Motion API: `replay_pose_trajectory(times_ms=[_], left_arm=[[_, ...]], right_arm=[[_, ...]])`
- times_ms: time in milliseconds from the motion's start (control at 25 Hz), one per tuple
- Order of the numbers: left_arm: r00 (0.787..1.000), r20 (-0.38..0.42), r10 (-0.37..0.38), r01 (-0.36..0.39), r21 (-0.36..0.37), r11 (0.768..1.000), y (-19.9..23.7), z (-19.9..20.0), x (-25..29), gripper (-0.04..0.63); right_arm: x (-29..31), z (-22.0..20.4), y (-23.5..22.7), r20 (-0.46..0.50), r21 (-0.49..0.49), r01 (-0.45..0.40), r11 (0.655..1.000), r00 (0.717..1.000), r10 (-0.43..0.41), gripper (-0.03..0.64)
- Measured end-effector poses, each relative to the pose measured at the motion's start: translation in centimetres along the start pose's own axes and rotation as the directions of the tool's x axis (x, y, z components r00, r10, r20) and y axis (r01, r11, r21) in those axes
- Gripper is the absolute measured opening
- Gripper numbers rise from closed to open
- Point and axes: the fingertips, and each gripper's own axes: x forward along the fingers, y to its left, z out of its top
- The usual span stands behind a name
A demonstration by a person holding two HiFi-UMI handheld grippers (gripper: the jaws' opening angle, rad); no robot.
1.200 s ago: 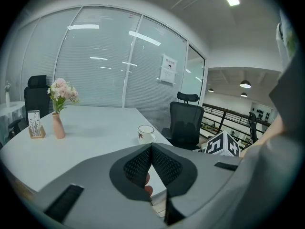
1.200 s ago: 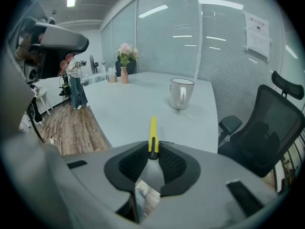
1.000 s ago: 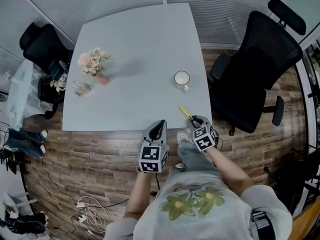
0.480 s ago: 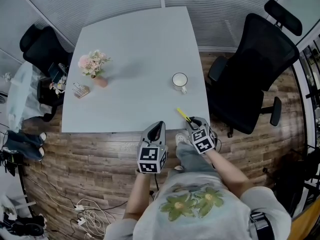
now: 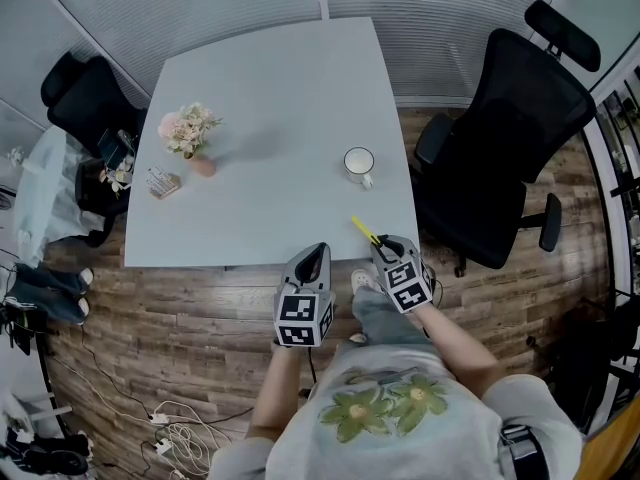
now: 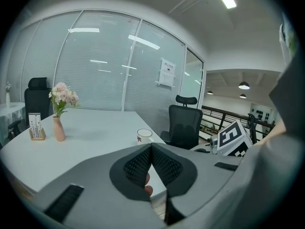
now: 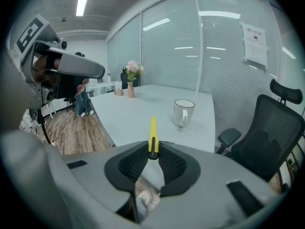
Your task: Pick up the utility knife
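2 chairs (image 5: 500, 138) (image 5: 85, 96), 1 mug (image 5: 359, 161), 1 vase (image 5: 203, 164) — 1 knife (image 5: 364, 231)

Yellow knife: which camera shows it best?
The right gripper view: the yellow knife sticks out close up, clamped in the right hand-held gripper. The head view shows only a thin yellow sliver; the left gripper view does not show it.

A table (image 5: 280, 88) between the left chair (image 5: 85, 98) and the right chair (image 5: 510, 138)
On it, the mug (image 5: 359, 162) sits at the right, the flowers (image 5: 188, 128) at the left, a small stand (image 5: 162, 181) just beside them.
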Motion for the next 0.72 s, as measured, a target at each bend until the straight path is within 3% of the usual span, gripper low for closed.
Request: replay_pose_trajectory(times_ms=[720], left_arm=[[1.000, 0.019, -0.009, 0.009, 0.003, 1.000, 0.0, 0.5, -0.7, 0.003]], right_arm=[[-3.5, 4.7, 0.3, 0.136, 0.011, 0.029, 1.000, 0.990, -0.031, 0.069]])
